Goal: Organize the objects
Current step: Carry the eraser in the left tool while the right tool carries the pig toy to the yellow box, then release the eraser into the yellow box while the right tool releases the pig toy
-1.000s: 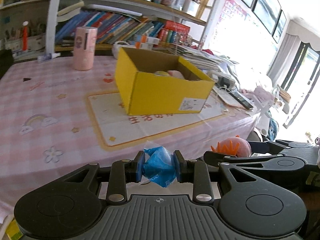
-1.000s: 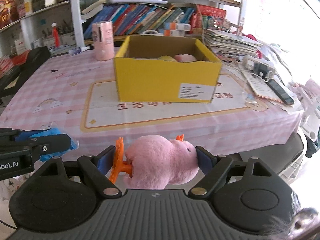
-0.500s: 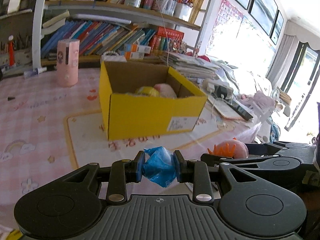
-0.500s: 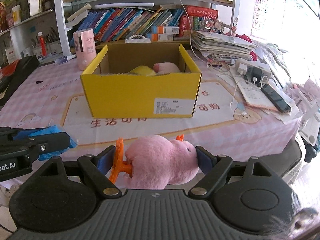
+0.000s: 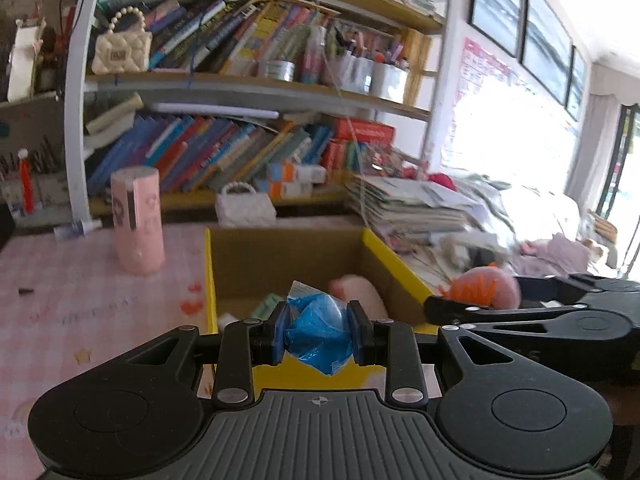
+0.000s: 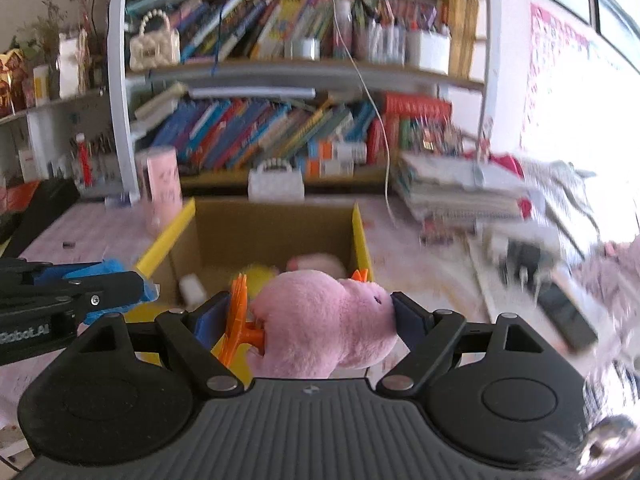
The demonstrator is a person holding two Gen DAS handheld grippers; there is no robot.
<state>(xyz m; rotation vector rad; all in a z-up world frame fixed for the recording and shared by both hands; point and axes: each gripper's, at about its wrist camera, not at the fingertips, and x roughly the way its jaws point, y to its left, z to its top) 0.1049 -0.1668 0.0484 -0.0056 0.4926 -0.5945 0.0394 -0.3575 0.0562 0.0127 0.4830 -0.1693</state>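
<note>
My left gripper (image 5: 319,332) is shut on a crumpled blue plastic bag (image 5: 318,330) and holds it over the near wall of an open yellow cardboard box (image 5: 384,254). My right gripper (image 6: 316,320) is shut on a pink plush toy with orange fins (image 6: 324,320), also at the box's near edge (image 6: 164,240). Inside the box lie a pink plush (image 6: 318,264), a yellow toy (image 6: 258,272) and a small white item (image 6: 190,284). Each gripper shows in the other's view, the right one (image 5: 520,312) to the right and the left one (image 6: 72,292) to the left.
The box stands on a pink checked tablecloth (image 5: 60,300). A pink cylinder (image 5: 138,224) stands left of the box and a white beaded bag (image 5: 245,208) behind it. A bookshelf rises at the back. Stacked papers (image 6: 460,196) and a phone (image 6: 564,312) lie to the right.
Both grippers have moved forward and up to the box with their loads still held; the box now fills the middle of both views and its inside shows.
</note>
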